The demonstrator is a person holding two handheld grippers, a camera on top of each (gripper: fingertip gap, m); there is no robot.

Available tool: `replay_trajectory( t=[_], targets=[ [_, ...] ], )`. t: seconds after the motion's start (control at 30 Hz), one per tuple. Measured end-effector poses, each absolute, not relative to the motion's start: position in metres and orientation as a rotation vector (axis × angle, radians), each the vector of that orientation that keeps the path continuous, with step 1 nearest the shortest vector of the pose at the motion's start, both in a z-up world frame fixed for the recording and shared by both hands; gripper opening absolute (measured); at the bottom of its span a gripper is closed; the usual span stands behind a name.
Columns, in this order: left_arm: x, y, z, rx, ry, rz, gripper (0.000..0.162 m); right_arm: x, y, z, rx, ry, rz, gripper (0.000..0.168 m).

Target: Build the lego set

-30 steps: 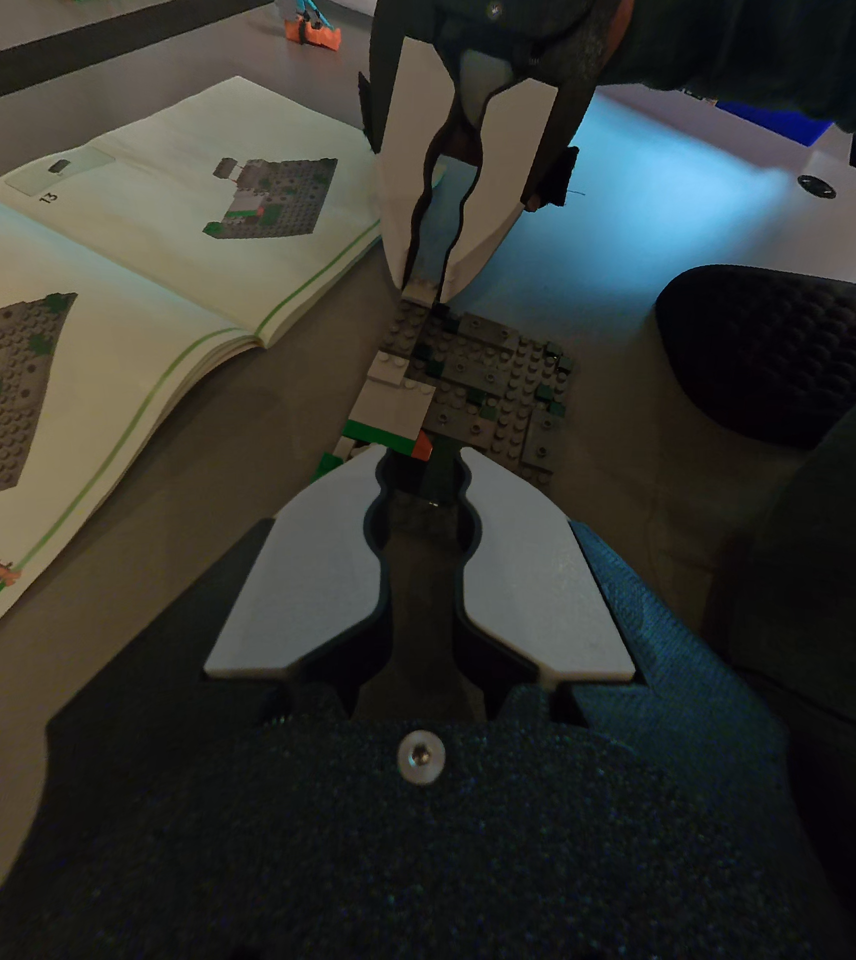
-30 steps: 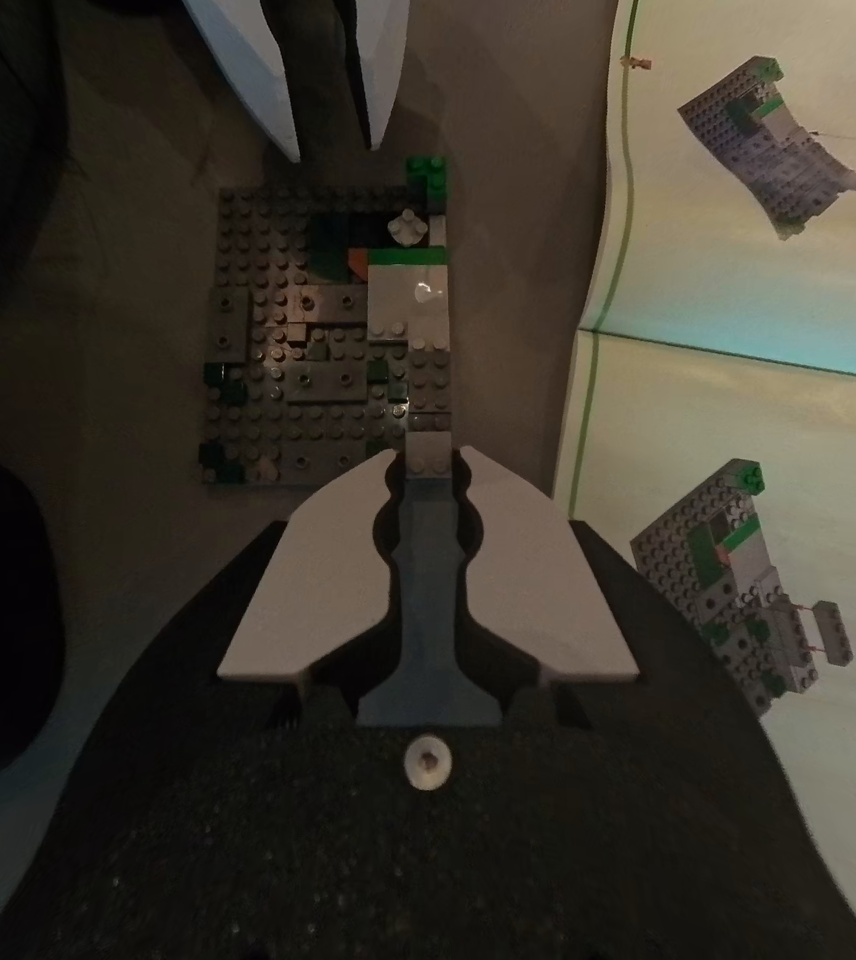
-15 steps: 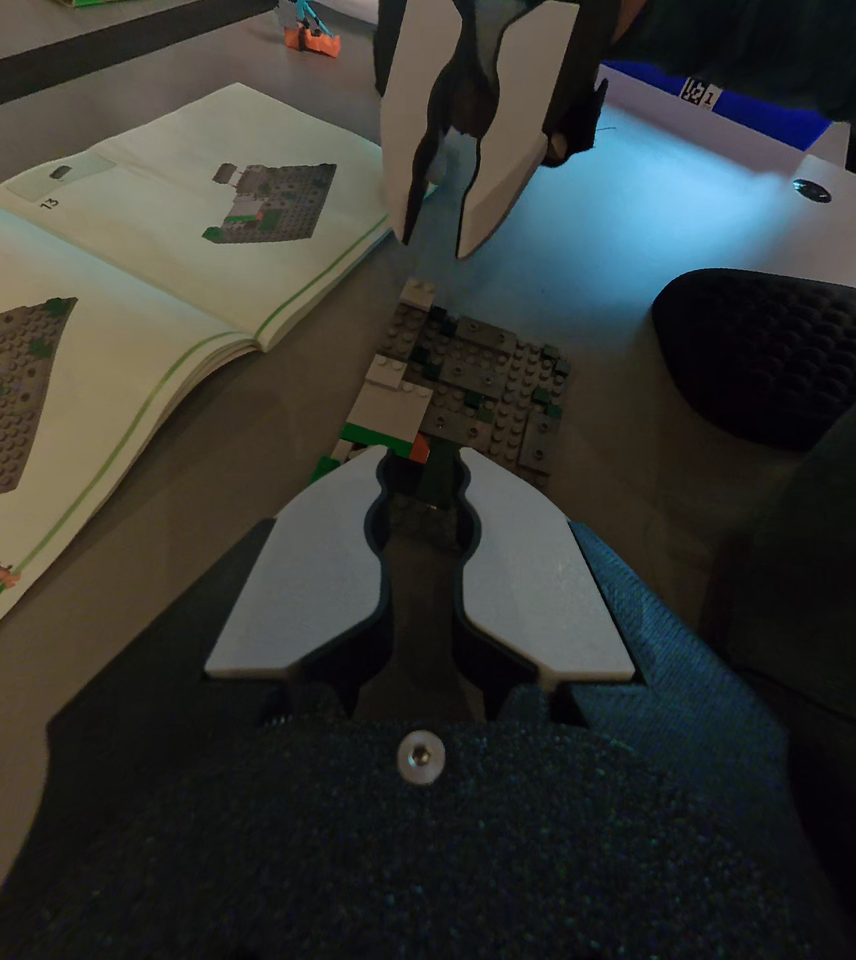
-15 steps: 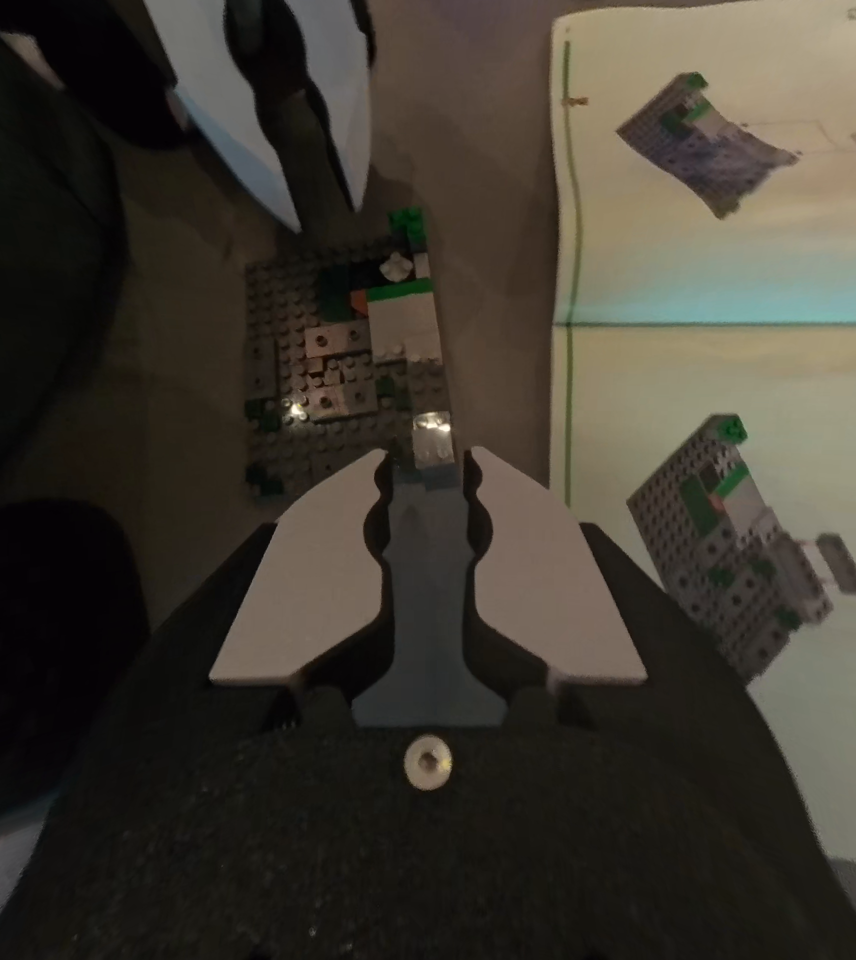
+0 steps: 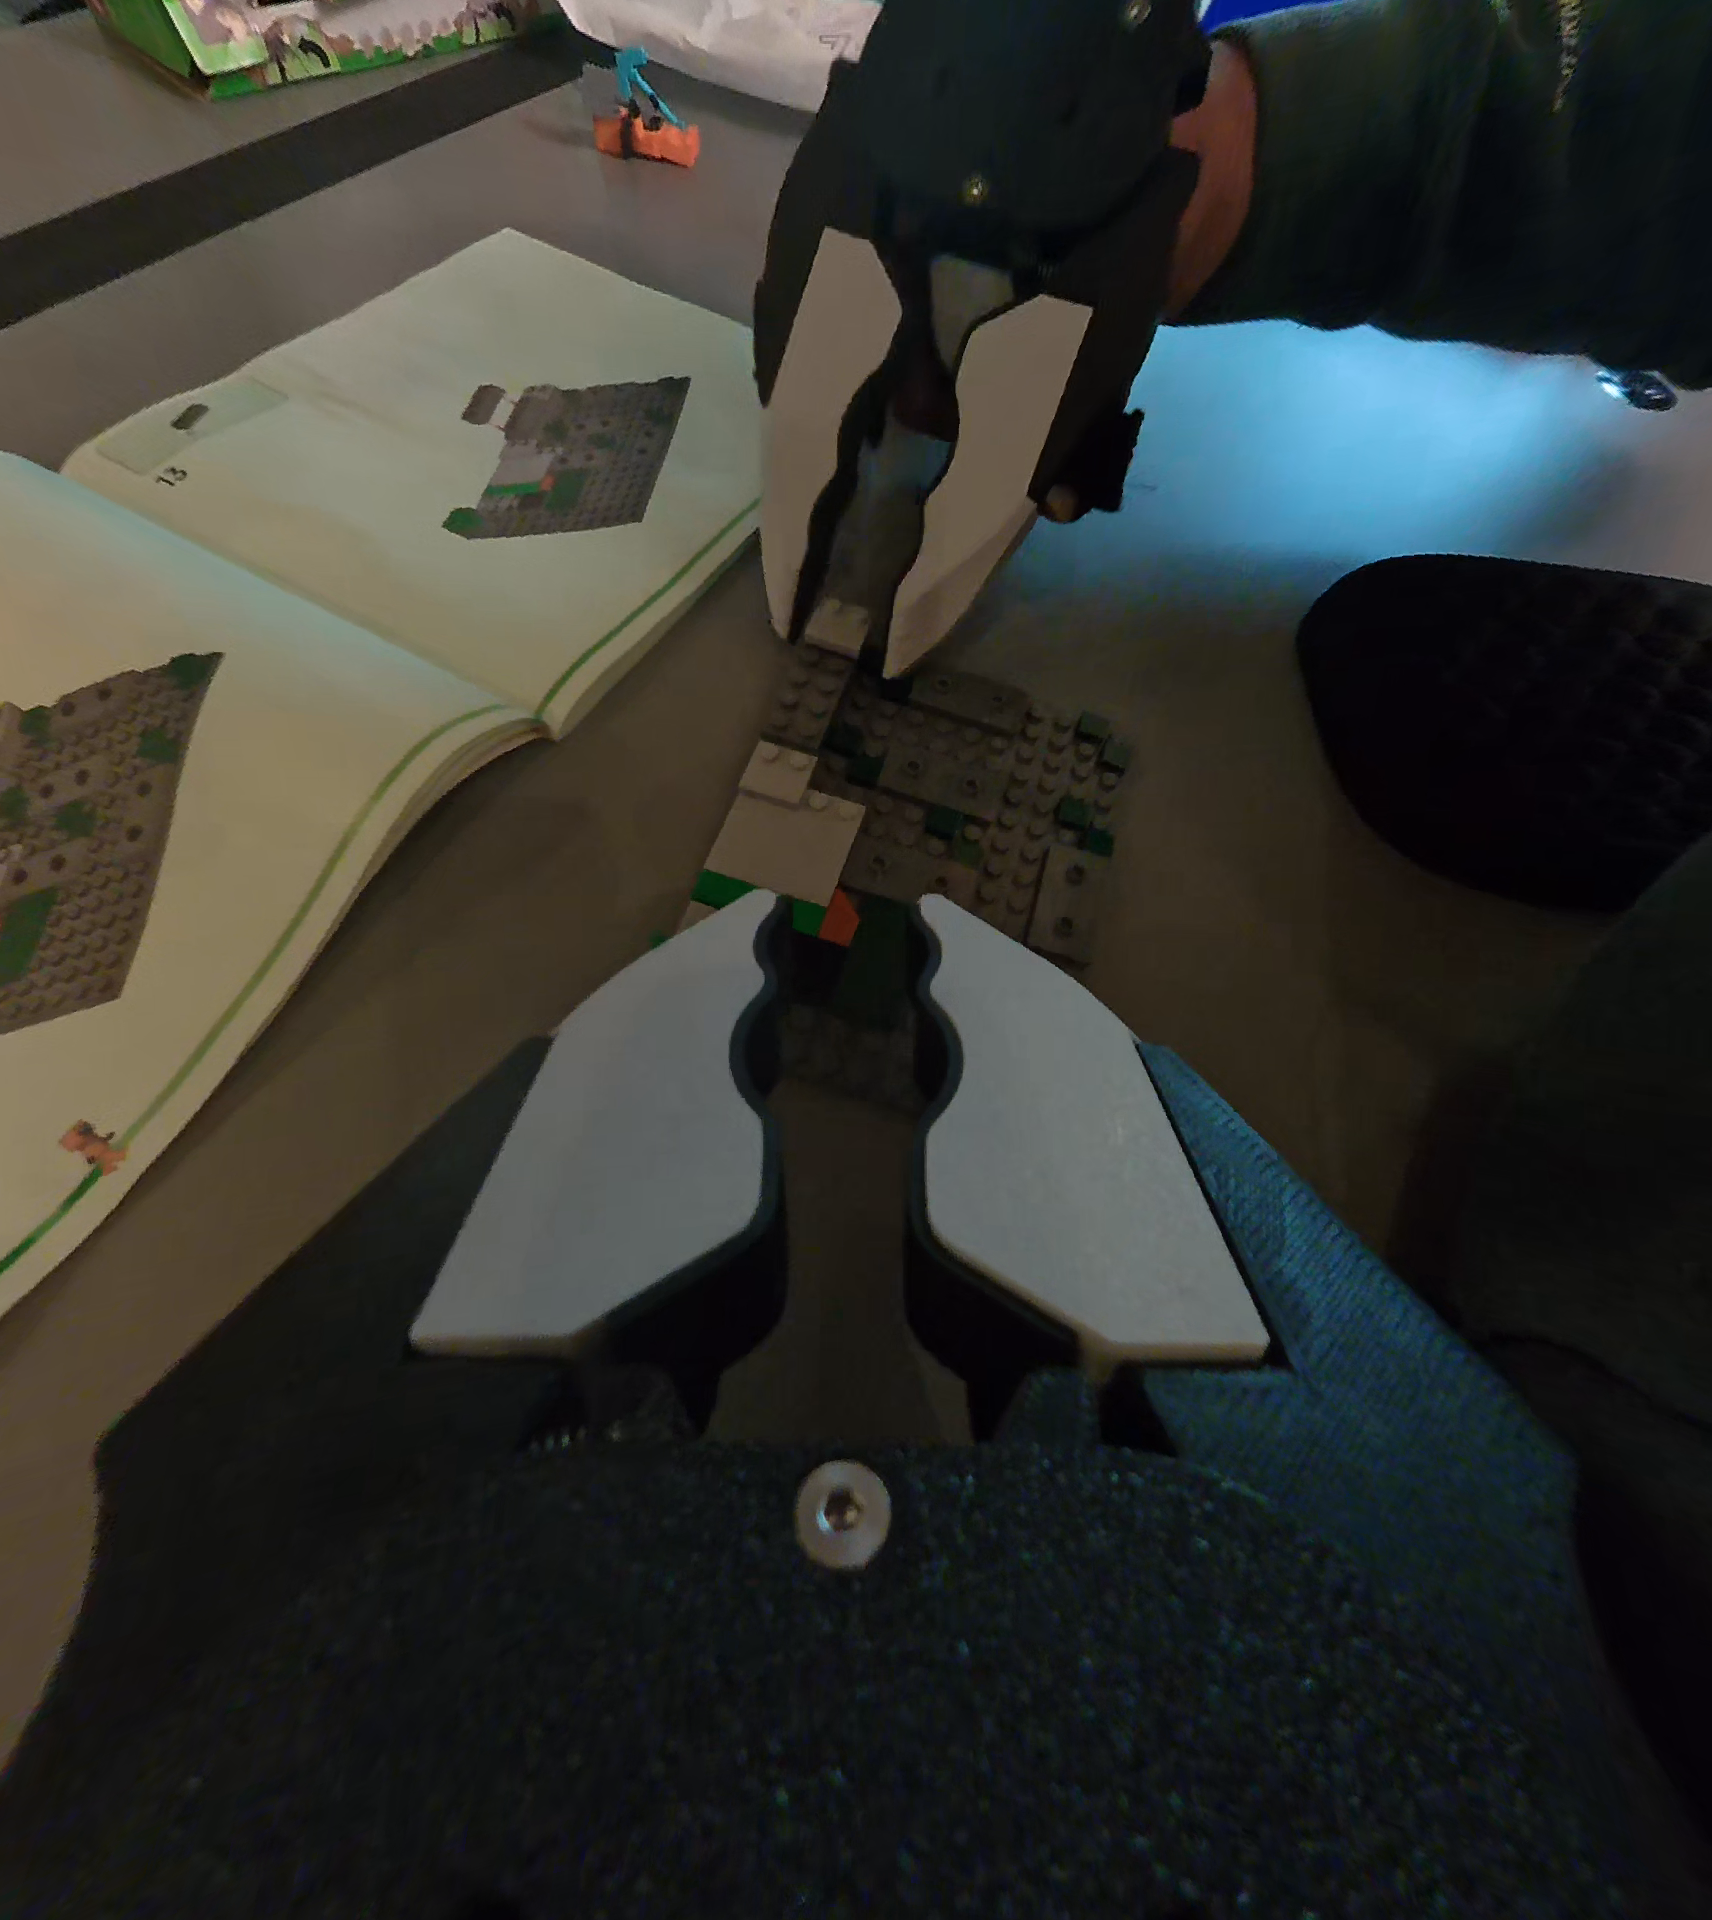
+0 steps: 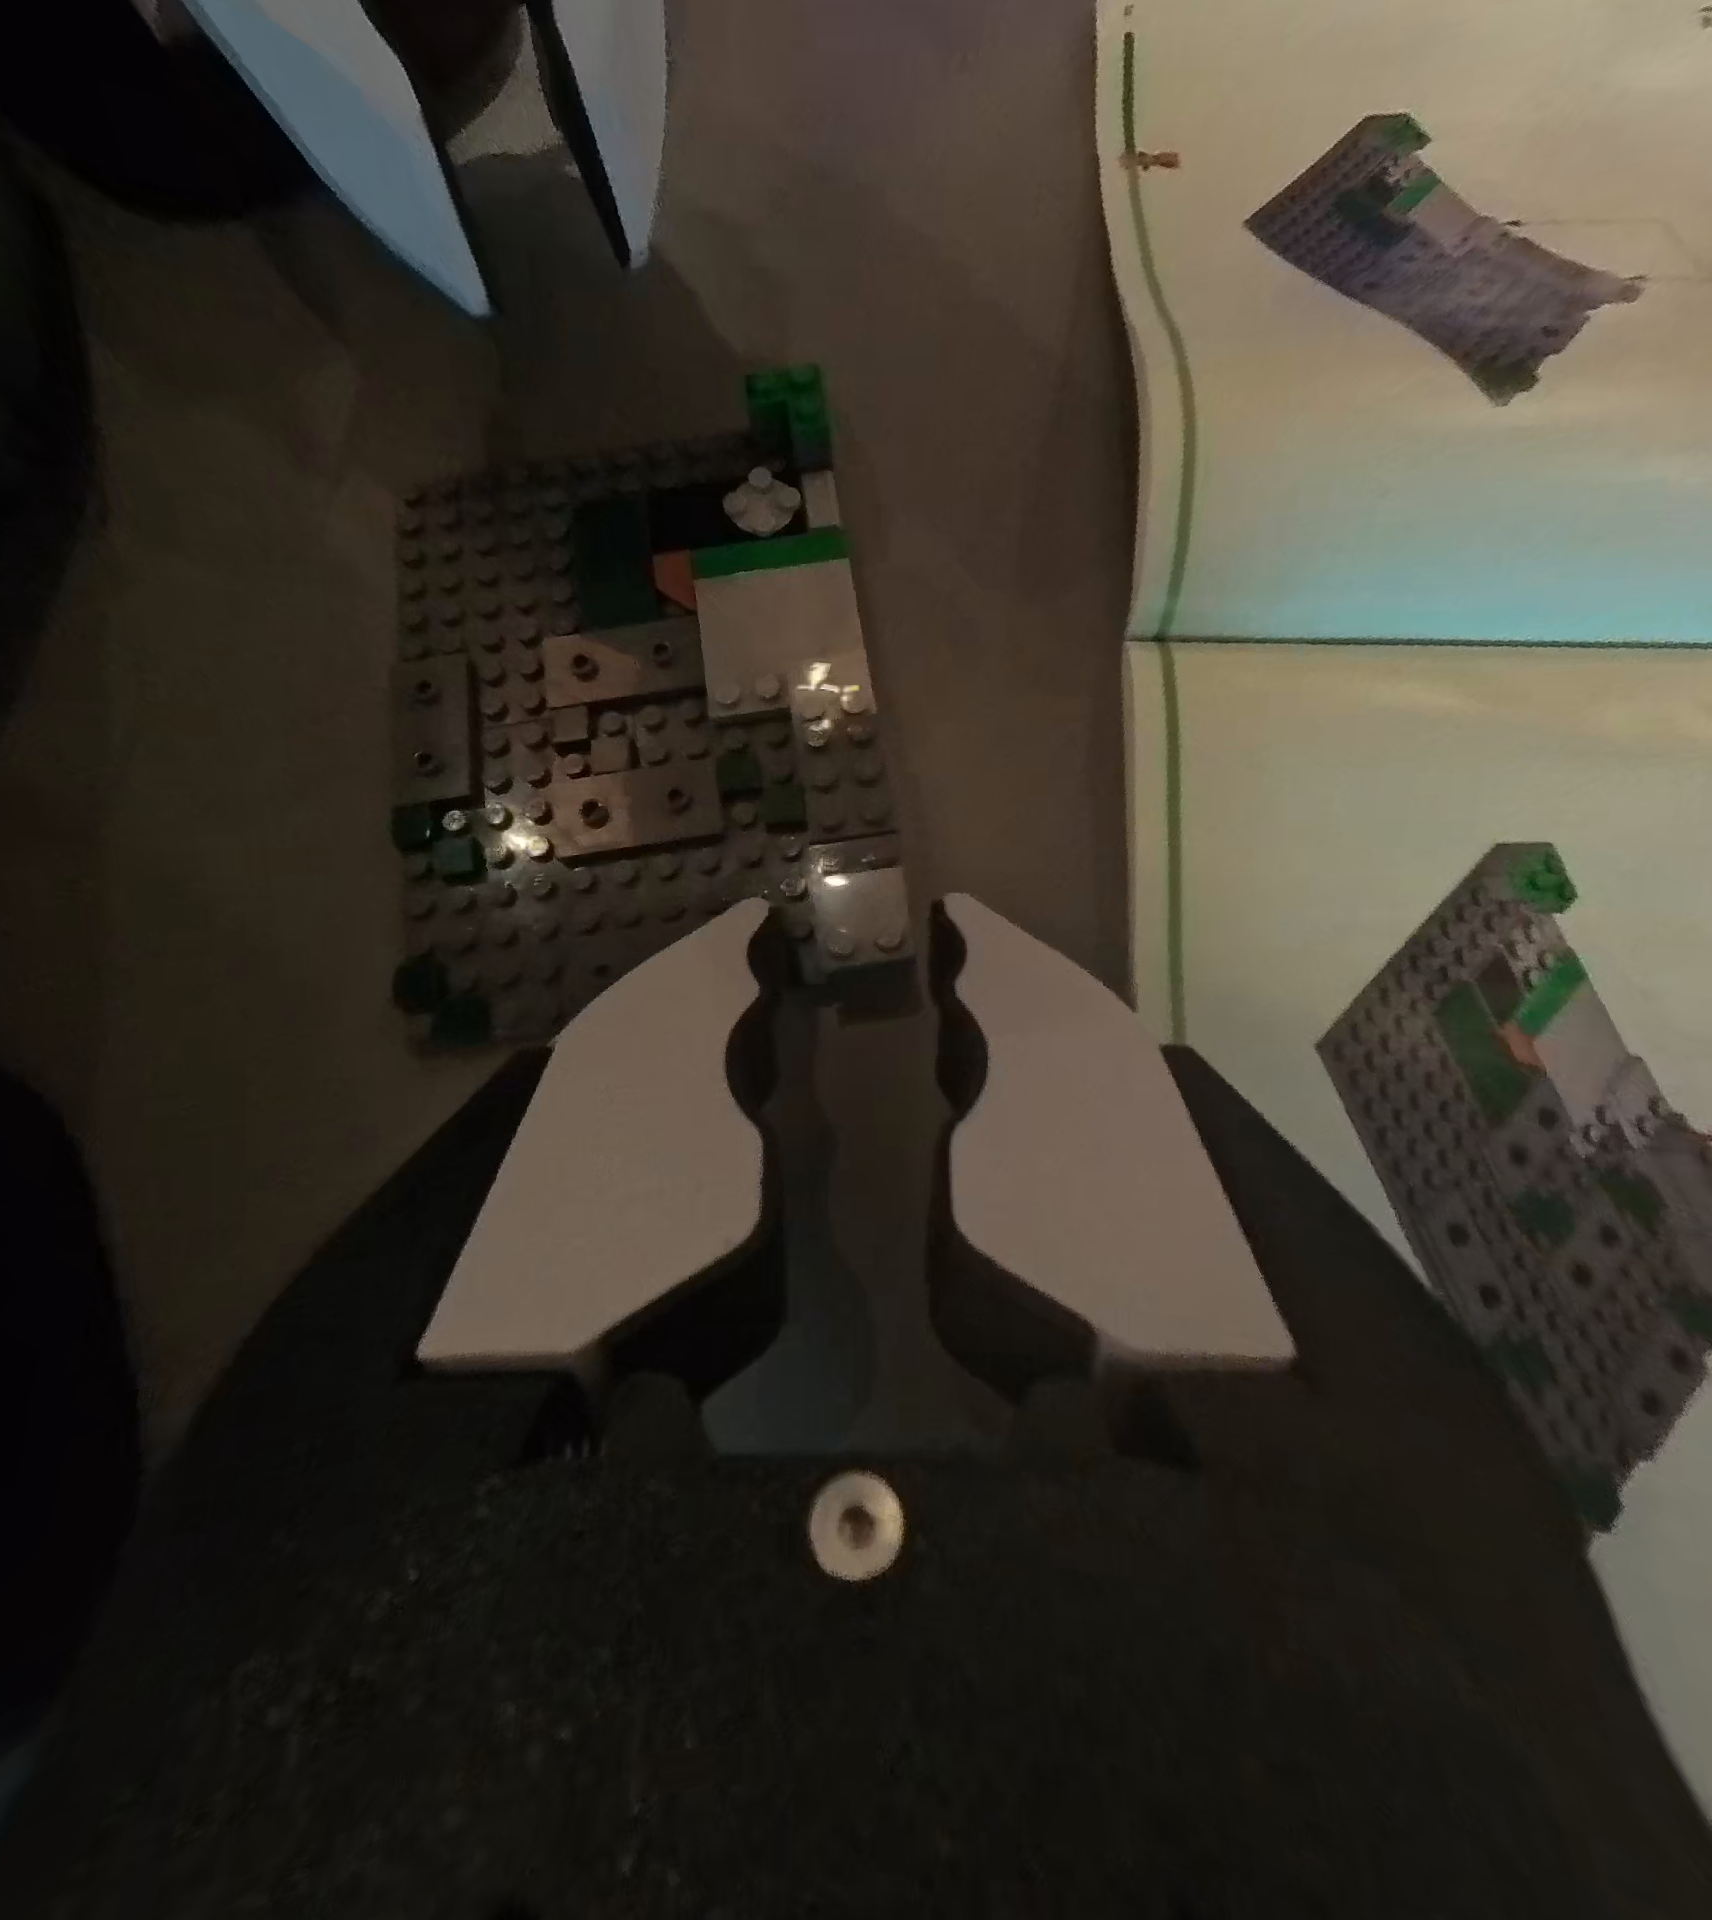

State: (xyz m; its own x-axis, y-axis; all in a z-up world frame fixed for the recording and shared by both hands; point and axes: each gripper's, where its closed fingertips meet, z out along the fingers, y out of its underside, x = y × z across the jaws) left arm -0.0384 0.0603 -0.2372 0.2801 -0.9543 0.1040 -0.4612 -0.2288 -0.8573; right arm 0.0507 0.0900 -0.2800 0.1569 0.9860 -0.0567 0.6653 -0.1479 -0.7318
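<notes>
A dark grey studded baseplate (image 5: 977, 790) lies on the table, with grey plates, dark green bits, a white tile (image 5: 790, 842) and an orange piece on it. It also shows in the right wrist view (image 6: 478, 582). A light grey brick (image 6: 867, 914) sits at its edge nearest the right gripper. My right gripper (image 6: 852, 914) is open, with a fingertip on each side of that brick (image 5: 841, 623). My left gripper (image 5: 841, 914) is open and empty at the opposite edge of the plate, and it shows in the right wrist view (image 6: 551, 281).
An open instruction booklet (image 5: 260, 623) lies left of the build. A black textured cushion (image 5: 1558, 727) is on the right. A small orange and teal model (image 5: 644, 130) and a green box (image 5: 291, 42) sit at the far side. A sleeve holds the right gripper. Tip to tip, the grippers are about 11 centimetres apart. From either gripper's tips it is about 6 centimetres to the white tile (image 5: 790, 842). My right wrist view (image 6: 771, 623) looks at it from another angle.
The right gripper rose off the light grey brick, leaving it on the plate, then came back down around it. The left gripper stayed put.
</notes>
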Motion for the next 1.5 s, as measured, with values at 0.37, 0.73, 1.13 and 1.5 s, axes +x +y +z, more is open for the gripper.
replay_trajectory(
  t=[0.37, 0.73, 1.13, 1.5],
  targets=[
    [-0.038, 0.061, -0.238, -1.845, 1.280, -0.857, 0.021, 0.050, 0.088, -0.276, -1.821, -1.575, 0.759, 0.016],
    [-0.054, 0.076, -0.235, -2.021, 1.066, -1.109, 0.029, 0.060, 0.081, -0.249, -1.764, -1.492, 0.815, 0.016],
    [-0.042, 0.065, -0.246, -2.039, 1.133, -1.135, 0.030, 0.062, 0.074, -0.274, -1.838, -1.549, 0.749, 0.017],
    [-0.044, 0.063, -0.249, -2.047, 1.131, -1.136, 0.030, 0.065, 0.073, -0.274, -1.888, -1.546, 0.718, 0.017]
  ],
)
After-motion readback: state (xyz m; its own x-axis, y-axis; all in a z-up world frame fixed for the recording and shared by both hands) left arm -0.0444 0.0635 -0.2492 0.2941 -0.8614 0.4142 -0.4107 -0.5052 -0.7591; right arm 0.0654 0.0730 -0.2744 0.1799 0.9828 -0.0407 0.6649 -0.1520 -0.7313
